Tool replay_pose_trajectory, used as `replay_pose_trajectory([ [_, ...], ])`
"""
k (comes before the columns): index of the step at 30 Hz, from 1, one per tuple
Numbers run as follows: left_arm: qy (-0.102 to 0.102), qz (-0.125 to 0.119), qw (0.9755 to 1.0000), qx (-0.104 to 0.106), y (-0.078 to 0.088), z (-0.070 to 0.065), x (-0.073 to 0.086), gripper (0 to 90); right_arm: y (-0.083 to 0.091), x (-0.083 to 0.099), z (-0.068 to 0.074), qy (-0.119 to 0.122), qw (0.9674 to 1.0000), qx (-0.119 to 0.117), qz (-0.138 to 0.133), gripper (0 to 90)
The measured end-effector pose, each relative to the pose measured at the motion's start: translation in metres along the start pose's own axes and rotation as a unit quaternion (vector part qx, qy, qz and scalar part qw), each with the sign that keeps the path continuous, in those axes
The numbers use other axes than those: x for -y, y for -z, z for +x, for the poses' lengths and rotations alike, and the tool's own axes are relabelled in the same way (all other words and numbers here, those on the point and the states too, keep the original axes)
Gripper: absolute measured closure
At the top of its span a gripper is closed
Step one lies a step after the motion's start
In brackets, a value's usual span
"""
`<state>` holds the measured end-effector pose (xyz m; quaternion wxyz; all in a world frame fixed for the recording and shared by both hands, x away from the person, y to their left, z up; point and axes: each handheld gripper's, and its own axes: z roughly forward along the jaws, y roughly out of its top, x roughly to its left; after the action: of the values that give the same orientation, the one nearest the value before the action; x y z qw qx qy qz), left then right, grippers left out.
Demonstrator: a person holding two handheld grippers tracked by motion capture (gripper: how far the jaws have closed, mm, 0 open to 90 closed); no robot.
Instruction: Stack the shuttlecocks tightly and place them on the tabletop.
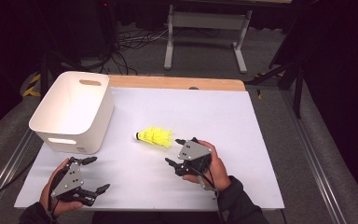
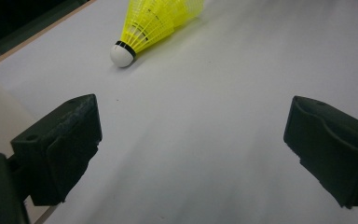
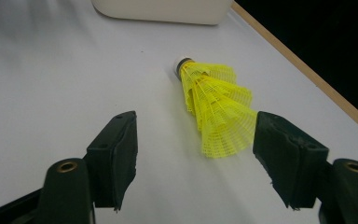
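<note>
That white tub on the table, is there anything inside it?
The white tub looks empty from the high view: its far and side inner walls are bare. Its near wall hides part of the bottom, so something small there could go unseen. The yellow shuttlecock lies outside it on the table.

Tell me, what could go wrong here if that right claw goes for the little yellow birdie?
The shuttlecock lies on its side on the smooth white table, so a nudge from the open right gripper could probably roll it away. Its plastic skirt looks thin, so a hard squeeze might crush it. The white bin stands close to the cork end, so a push that way could jam it against the wall.
</note>
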<state>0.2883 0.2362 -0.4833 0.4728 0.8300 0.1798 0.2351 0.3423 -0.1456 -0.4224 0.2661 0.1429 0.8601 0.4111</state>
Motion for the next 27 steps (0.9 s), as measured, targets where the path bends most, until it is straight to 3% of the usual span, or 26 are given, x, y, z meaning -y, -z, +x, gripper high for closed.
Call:
replay_pose_trajectory([
  [12, 0.001, 0.002, 1.0000, -0.002, 0.000, 0.000, 0.000, 4.9, 0.015, 0.015, 0.003, -0.011, 0.9998, 0.015, -0.011, 26.0],
  [27, 0.001, 0.003, 1.0000, -0.004, 0.000, 0.000, 0.000, 4.9, 0.030, 0.038, 0.002, -0.019, 0.9991, 0.037, -0.005, 23.4],
])
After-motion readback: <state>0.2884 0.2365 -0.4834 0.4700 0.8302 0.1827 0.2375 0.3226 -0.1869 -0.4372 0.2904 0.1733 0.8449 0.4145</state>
